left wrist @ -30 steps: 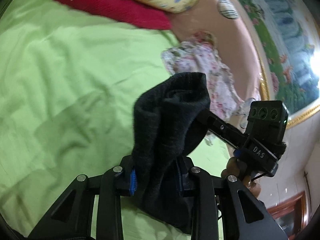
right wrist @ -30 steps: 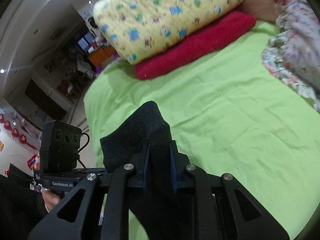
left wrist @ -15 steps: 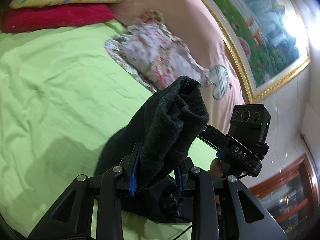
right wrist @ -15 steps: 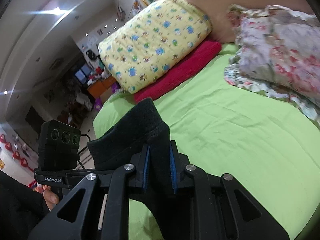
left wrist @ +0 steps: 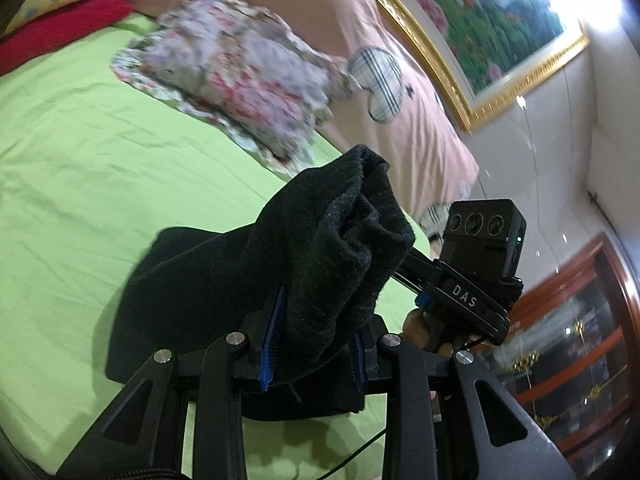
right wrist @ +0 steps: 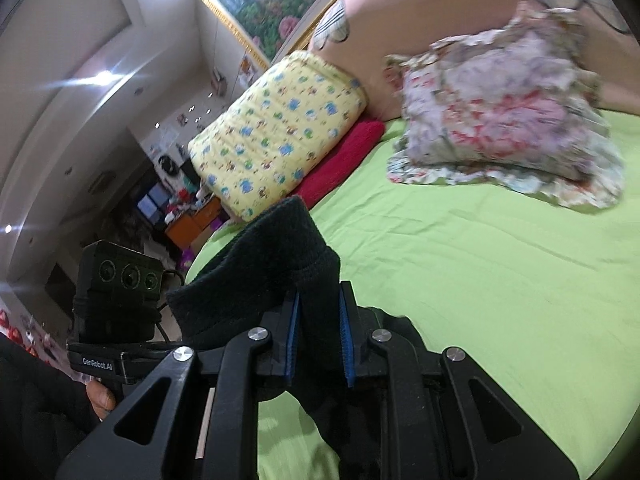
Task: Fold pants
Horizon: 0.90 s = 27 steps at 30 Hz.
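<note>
Black pants (left wrist: 320,248) are bunched between the blue pads of my left gripper (left wrist: 316,344), which is shut on a thick fold of them. The rest of the cloth hangs down and drapes onto the green sheet (left wrist: 80,168). In the right wrist view my right gripper (right wrist: 318,336) is shut on another edge of the same black pants (right wrist: 272,264), held above the bed. Each view shows the other gripper close by: the right gripper's body (left wrist: 476,264) and the left gripper's body (right wrist: 116,304), each held by a hand.
A floral pillow (left wrist: 248,72) lies at the head of the bed against a pink headboard cover (left wrist: 400,80). A yellow patterned cushion (right wrist: 280,132) rests on a red blanket (right wrist: 344,160). A framed picture (left wrist: 500,20) hangs above; cabinets (left wrist: 580,340) stand beside the bed.
Both grippers have carried the pants up and toward the head of the bed; the floral pillow and headboard now loom larger. The views have rolled, and both grips hold.
</note>
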Tool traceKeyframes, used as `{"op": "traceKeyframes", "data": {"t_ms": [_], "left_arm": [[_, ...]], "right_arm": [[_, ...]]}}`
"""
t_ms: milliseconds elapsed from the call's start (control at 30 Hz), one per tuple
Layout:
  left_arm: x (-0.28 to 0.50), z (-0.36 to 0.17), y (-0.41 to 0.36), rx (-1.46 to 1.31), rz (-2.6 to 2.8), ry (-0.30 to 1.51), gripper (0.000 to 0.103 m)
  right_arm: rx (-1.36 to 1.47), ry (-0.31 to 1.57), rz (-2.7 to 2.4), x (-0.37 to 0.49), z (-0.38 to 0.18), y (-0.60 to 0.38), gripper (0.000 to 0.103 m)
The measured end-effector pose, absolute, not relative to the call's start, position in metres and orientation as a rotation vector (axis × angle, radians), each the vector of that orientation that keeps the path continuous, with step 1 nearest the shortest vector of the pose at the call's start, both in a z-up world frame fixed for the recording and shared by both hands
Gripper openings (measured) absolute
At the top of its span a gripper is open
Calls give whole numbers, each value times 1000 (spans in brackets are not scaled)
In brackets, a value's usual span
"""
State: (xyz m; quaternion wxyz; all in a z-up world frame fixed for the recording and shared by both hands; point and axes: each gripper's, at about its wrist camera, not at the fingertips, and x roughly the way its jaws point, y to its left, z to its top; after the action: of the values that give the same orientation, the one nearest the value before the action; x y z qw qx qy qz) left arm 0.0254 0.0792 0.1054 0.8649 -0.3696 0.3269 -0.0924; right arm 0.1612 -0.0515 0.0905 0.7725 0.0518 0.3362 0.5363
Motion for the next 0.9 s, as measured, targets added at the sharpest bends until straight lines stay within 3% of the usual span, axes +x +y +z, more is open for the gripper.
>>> {"op": "traceKeyframes", "data": {"t_ms": [900], "left_arm": [[76,51,-29,-604,-290,900,30]], "right_arm": [[350,742,976,155,16,-177,19]]}}
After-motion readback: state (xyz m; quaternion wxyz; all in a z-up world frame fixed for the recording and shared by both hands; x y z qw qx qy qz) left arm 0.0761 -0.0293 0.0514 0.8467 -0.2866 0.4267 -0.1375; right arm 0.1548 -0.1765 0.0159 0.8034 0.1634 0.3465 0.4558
